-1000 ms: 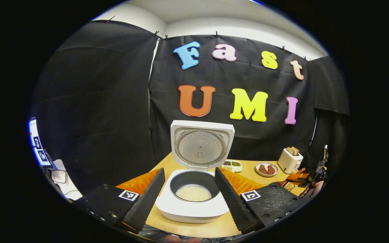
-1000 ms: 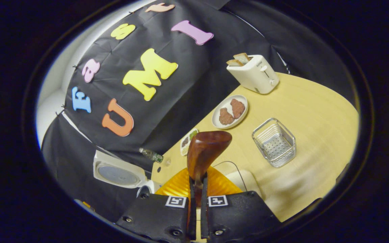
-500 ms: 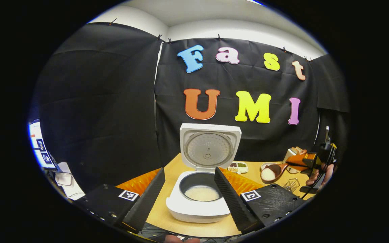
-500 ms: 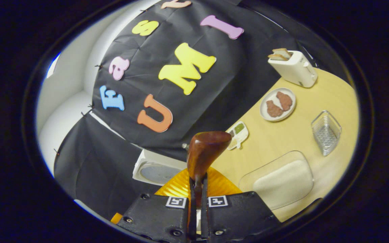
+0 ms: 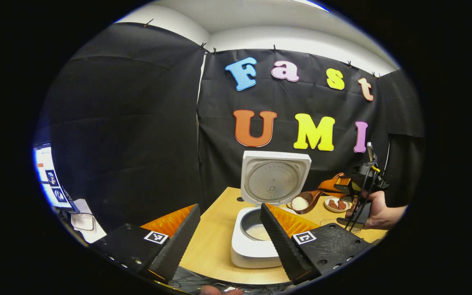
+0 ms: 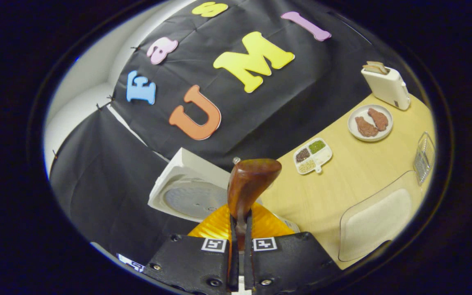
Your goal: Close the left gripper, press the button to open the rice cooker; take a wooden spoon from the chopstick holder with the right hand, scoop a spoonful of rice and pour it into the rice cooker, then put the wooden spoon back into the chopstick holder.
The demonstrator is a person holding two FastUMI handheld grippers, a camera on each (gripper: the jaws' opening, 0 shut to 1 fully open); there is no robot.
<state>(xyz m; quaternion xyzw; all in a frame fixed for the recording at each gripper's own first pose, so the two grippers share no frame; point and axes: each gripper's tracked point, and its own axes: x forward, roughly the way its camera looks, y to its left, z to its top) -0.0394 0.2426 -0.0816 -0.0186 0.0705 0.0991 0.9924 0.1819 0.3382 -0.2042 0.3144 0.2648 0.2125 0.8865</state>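
The white rice cooker stands open on the wooden table, its lid upright and some rice lying in the inner pot. My left gripper is open in front of the cooker with nothing between its fingers. The wooden spoon, its bowl heaped with rice, hangs just right of the cooker's rim. My right gripper is shut on the spoon's handle, with the back of the spoon above the fingers and the lid beyond. The wire chopstick holder stands at the far right.
A clear container of rice lies near the table's front right. Behind it are a divided dish of grains, a plate with meat and a toaster. A hand holds the right gripper. A screen glows at the far left.
The right gripper has carried the rice-filled spoon leftward, from over the rice container to beside the cooker's rim. The left gripper has shifted left, still open.
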